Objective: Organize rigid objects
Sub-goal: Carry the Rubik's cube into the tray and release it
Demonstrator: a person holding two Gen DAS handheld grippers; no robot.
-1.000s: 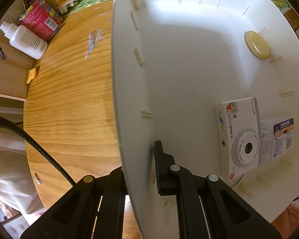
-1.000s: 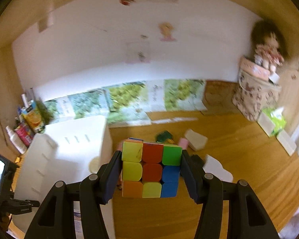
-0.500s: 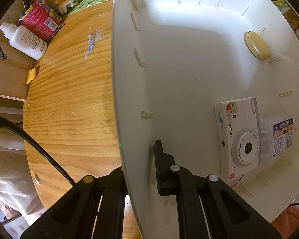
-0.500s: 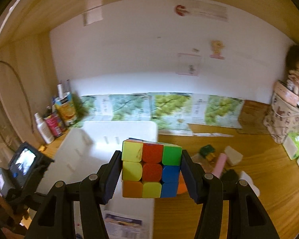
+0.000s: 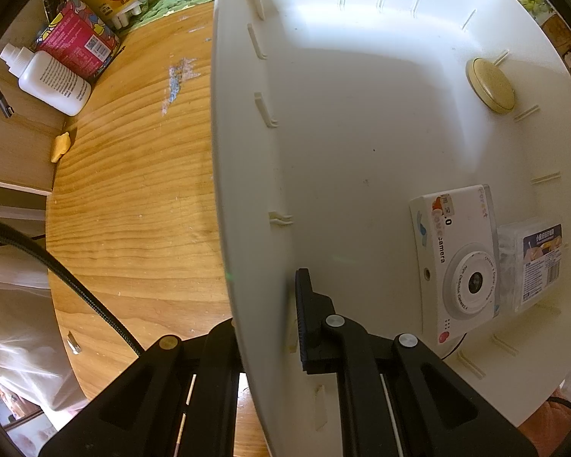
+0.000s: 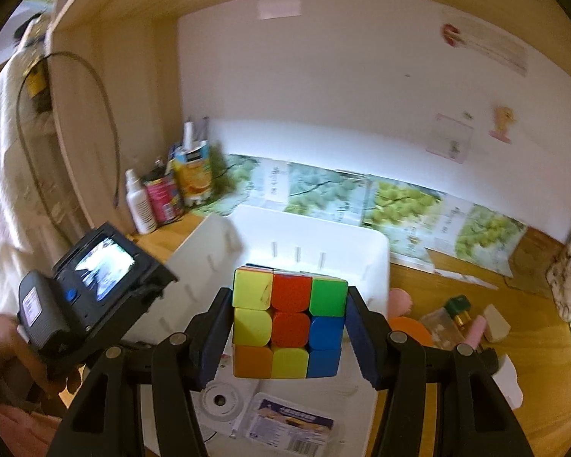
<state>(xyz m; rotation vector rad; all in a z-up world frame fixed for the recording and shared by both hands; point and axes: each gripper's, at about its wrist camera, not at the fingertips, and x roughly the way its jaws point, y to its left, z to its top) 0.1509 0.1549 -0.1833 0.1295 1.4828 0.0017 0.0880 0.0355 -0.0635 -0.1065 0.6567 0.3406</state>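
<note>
left gripper (image 5: 264, 327) is staying clamped on the near wall of the white bin (image 5: 247, 152), unmoved. right gripper (image 6: 290, 327) is gripping the puzzle cube (image 6: 289, 323) between both fingers, now swung leftward so the cube is hanging over the bin's near end, above the toy camera (image 6: 220, 400) and clear box (image 6: 289, 428).

The left gripper (image 5: 264, 327) is clamped on the bin (image 5: 247, 190) wall, one finger inside, one outside. The right gripper (image 6: 289, 327) hangs above the bin, fingers (image 6: 213, 339) pressed to the cube (image 6: 288, 323) sides, holding it clear.
</note>
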